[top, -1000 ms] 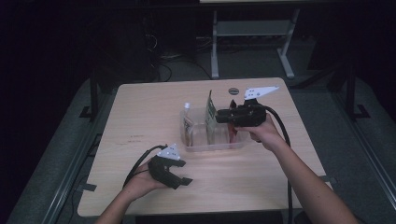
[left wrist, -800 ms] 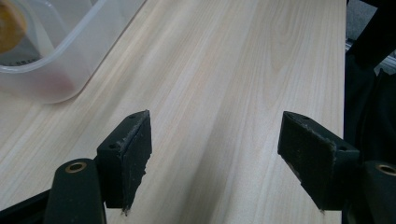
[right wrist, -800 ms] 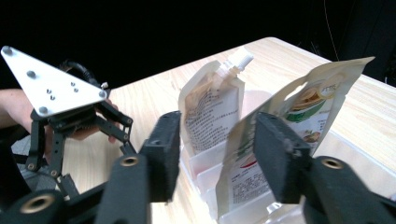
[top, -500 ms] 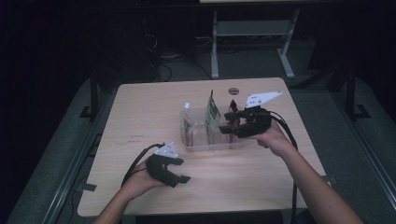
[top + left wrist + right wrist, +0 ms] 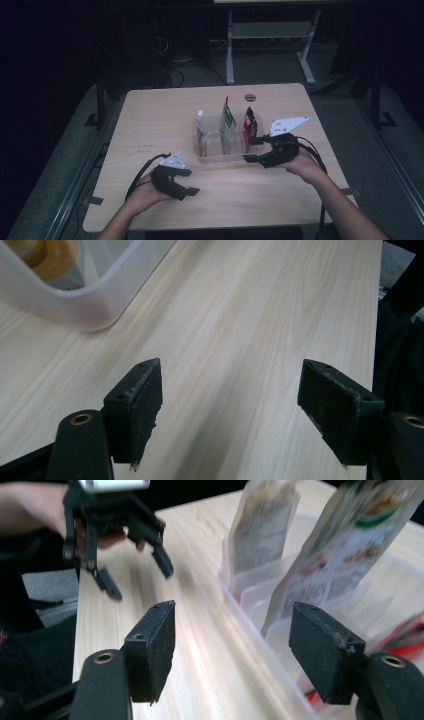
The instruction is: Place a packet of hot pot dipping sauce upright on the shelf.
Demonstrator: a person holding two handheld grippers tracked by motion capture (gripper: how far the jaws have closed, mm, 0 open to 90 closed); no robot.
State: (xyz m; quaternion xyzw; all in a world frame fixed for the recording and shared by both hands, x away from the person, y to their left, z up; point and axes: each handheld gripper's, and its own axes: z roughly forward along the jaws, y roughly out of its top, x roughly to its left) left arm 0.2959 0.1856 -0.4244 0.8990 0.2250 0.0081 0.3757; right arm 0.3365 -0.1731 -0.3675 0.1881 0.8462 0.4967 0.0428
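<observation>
A clear plastic bin (image 5: 220,156) stands mid-table and holds three upright pouches: a pale spouted one (image 5: 201,132), a green one (image 5: 228,121) and a red one (image 5: 249,122). My right gripper (image 5: 249,150) lies just right of the bin, pointing left at its right end. Its jaws have just been opening and nothing is between them. In the right gripper view (image 5: 230,660) the bin's rim (image 5: 250,625) runs past the right jaw, with the pale pouch (image 5: 260,530) and green pouch (image 5: 345,555) behind. My left gripper (image 5: 191,181) rests open near the front left, and in its own view (image 5: 230,405) spans bare wood.
The bin's corner (image 5: 85,310) shows at the top left of the left gripper view. A small dark round disc (image 5: 250,97) sits in the tabletop behind the bin. The wooden table (image 5: 160,115) is ringed by dark floor, with a metal stand (image 5: 270,35) beyond.
My right gripper has drawn back to the right, off the bin, and its jaws have opened wide. The red pouch stands free in the bin's right end. The left gripper has stayed put.
</observation>
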